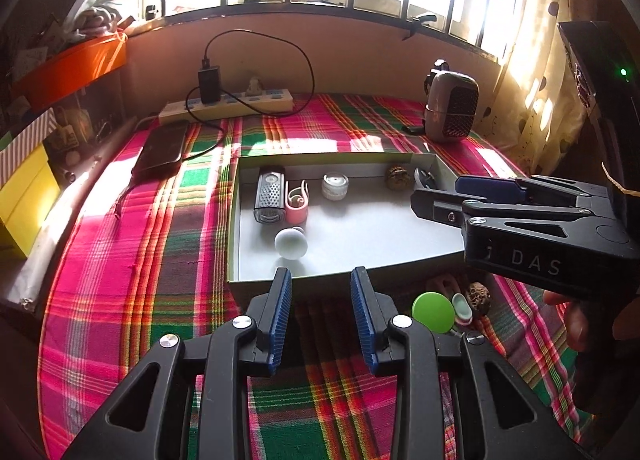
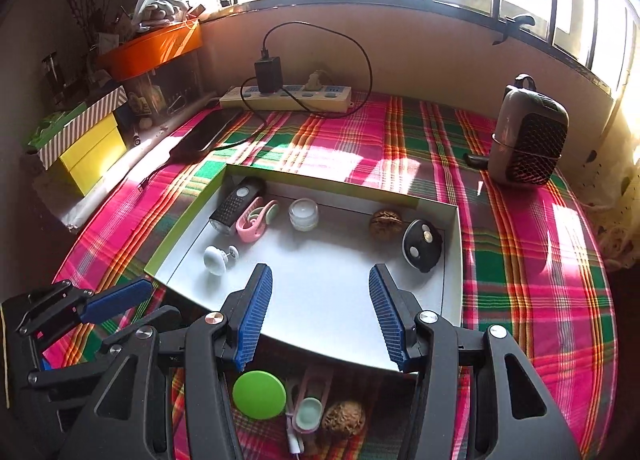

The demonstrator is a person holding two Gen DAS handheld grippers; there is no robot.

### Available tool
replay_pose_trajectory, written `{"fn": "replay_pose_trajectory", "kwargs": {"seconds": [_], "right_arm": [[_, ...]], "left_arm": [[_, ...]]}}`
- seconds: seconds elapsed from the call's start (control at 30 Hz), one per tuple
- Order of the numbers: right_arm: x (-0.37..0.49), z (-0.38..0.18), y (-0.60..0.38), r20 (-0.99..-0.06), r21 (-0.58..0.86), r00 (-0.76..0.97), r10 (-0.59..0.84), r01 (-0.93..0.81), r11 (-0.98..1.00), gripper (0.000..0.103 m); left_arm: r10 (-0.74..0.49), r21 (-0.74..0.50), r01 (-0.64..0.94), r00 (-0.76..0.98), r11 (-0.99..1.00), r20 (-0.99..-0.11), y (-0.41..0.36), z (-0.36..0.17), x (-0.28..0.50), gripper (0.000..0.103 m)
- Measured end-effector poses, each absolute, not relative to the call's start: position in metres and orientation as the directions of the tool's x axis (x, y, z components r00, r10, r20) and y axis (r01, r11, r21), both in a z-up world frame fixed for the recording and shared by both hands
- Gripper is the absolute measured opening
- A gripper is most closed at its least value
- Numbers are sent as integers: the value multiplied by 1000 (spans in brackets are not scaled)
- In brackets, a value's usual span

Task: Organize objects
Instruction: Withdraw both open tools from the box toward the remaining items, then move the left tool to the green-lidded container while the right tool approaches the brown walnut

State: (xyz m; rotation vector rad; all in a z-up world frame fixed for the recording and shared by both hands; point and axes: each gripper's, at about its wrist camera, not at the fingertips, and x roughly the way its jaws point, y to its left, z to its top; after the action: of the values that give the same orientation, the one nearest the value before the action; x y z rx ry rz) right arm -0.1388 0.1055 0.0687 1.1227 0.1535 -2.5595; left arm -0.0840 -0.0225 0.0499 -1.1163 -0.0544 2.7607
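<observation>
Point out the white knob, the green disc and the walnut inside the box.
white knob (image 2: 216, 260), right wrist view, domed head.
green disc (image 2: 259, 394), right wrist view, flat face.
walnut (image 2: 385, 223), right wrist view, shell centre.

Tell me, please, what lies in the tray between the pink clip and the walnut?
A small glass jar with a white lid stands between the pink clip and the walnut, apart from both; the right wrist view shows it best.

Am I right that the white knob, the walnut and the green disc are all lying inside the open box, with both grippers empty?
Not quite. The green disc lies outside the box, on the plaid cloth by its near edge, as the right wrist view shows. The white knob and walnut are inside, and both grippers are empty.
</observation>
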Motion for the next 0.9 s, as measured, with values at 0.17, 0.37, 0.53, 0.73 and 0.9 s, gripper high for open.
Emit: {"fn": "replay_pose_trajectory", "kwargs": {"seconds": [0.17,0.37,0.53,0.73,0.9], "right_arm": [[-121,69,125,-719,47,-649,-249,312,-949,52],[-103,65,143,-708,47,-670,-226,274,-961,52],[-93,55,158,-715,65,-665,-214,242,-968,52],[-86,49,173,-718,64,-670,-189,207,-976,52],[-83,44,182,-724,76,-665,-184,188,-979,52]], "left_arm": [[197,-118,-160,-698,-980,-689,-20,46,-74,29],[242,-151,-192,-681,-970,-691,-17,41,-66,29],[294,-187,-229,-660,-955,-691,-9,38,-64,29],[328,-204,-262,-641,-943,-694,2,37,-66,34],[346,-207,-286,-621,-936,-703,13,34,-72,34]]}}
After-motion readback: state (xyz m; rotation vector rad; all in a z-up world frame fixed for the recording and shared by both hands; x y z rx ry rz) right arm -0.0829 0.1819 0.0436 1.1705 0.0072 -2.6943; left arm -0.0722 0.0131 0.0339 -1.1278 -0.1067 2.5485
